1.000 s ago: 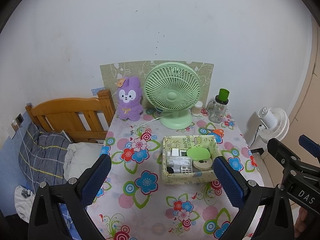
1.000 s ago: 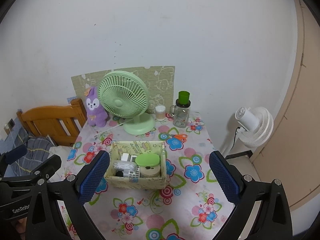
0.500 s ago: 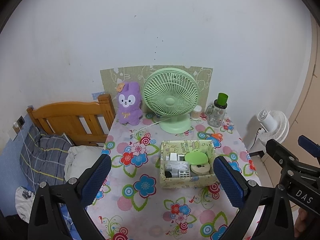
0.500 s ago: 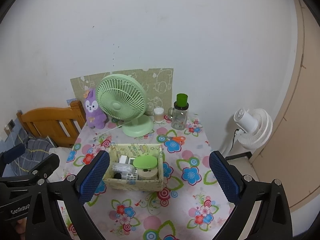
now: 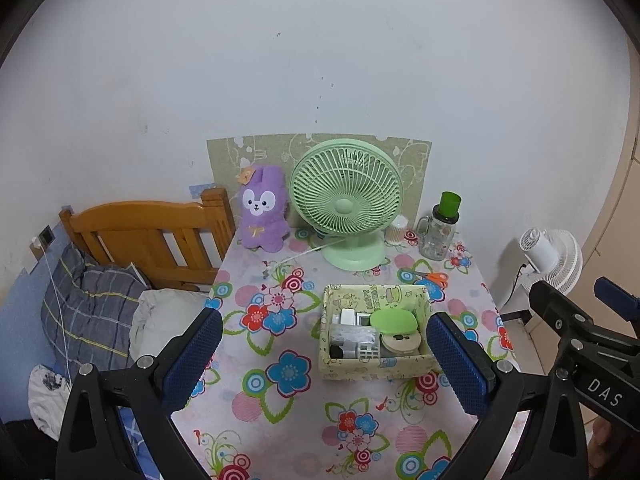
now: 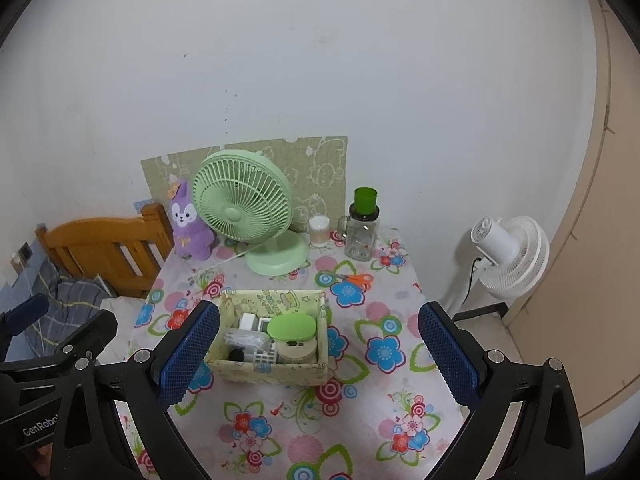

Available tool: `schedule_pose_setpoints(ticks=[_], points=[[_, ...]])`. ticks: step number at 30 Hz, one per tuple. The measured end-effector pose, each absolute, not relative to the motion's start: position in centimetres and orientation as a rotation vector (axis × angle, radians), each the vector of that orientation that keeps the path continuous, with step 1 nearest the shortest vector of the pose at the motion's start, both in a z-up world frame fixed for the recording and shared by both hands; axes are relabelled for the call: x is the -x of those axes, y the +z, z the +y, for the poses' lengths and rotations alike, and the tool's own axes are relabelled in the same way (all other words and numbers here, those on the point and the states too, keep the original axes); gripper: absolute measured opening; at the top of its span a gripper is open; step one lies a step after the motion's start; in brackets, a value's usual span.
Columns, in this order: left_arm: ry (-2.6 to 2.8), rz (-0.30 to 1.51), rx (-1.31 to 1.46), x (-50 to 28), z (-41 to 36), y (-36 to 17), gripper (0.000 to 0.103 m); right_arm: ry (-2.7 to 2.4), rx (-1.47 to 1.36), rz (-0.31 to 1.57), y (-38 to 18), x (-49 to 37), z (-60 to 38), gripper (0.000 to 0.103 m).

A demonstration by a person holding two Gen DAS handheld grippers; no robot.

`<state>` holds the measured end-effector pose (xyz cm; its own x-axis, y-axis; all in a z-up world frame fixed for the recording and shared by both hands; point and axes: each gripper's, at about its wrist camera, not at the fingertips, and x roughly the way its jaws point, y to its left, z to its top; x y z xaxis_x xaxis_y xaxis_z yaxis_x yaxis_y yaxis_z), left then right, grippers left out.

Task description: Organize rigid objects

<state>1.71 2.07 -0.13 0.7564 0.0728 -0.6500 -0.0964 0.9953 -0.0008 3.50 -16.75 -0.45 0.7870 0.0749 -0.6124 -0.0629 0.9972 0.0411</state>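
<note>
Left wrist view: left gripper (image 5: 325,354) held above bench (image 5: 280,412), fingers (image 5: 192,356) spread wide, gripping nothing. Patterned box (image 5: 374,368) sits on floral cloth between fingertips, nearer right-hand finger, lower and not touching. Holds green oval case (image 5: 394,320), round tan tin (image 5: 400,342), small white items. Right wrist view: right gripper (image 6: 319,354) likewise spread wide, empty; box (image 6: 272,372) just beside left-hand finger (image 6: 188,354), well apart from other. Orange scissors (image 6: 358,279), green fan (image 6: 244,208), glass jar (image 6: 362,232) behind box.
</note>
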Motion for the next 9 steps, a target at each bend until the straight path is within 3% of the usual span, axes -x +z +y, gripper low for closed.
schedule_pose_setpoints(ticks=[9], points=[[0.100, 0.758, 0.039, -2.6, 2.1, -1.7, 0.103, 0.079, -0.021, 0.700, -1.9, -4.0, -16.7, 0.101]])
